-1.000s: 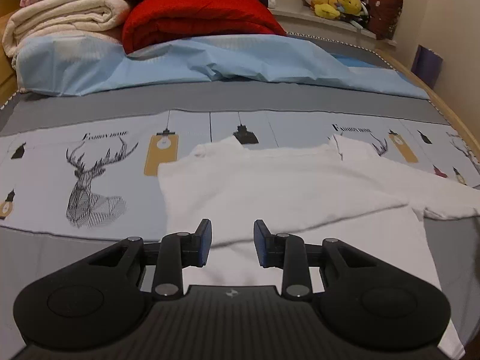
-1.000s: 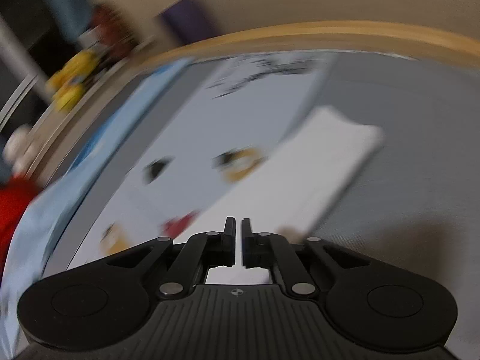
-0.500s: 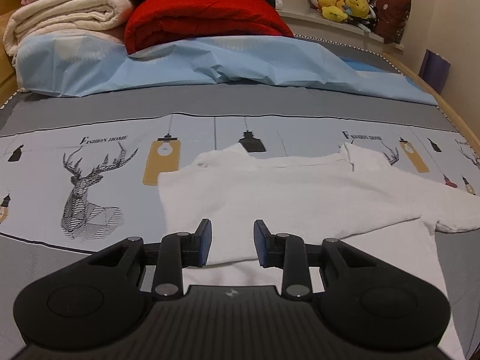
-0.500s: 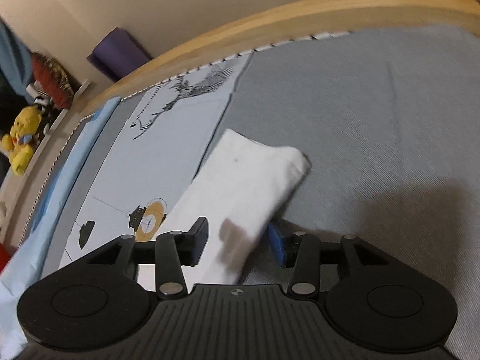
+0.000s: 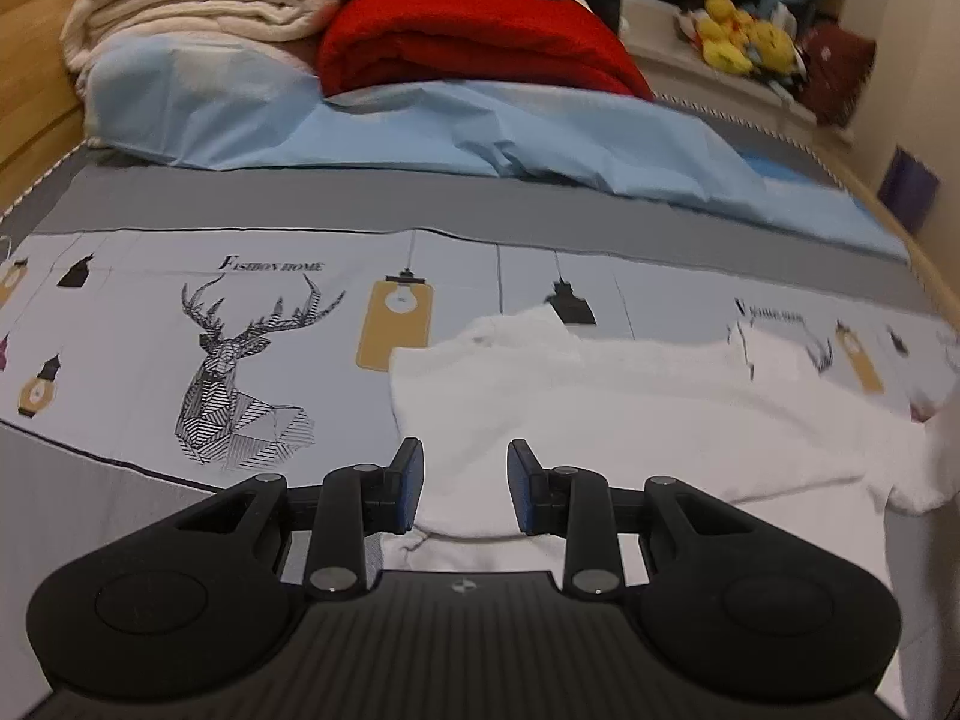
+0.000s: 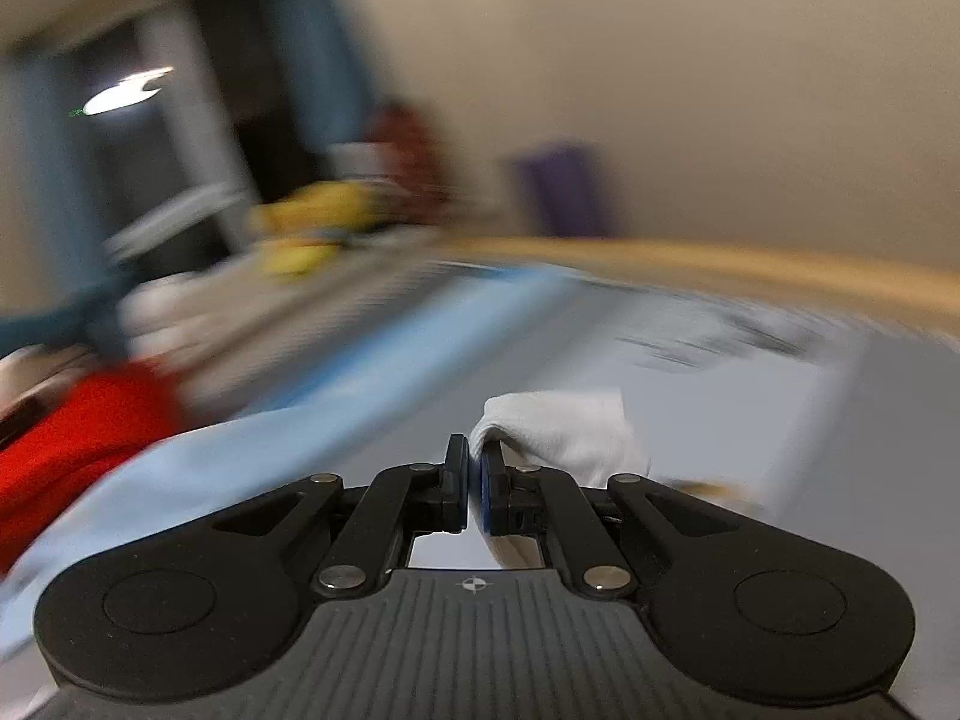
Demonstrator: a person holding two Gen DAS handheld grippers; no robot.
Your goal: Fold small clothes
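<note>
- White shirt (image 5: 600, 408): lies half-folded on the bed (image 5: 240, 222), its sleeve (image 6: 564, 426) lifted.
- My right gripper (image 6: 474, 480): jaws clamped on that sleeve.
- My left gripper (image 5: 465, 483): jaws partly open, empty, over the hem.
- Advice: carry the sleeve across level, lay it flat.

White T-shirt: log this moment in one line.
white T-shirt: part-folded on bed | left hand-held gripper: open above it | right hand-held gripper: shut on sleeve
</note>
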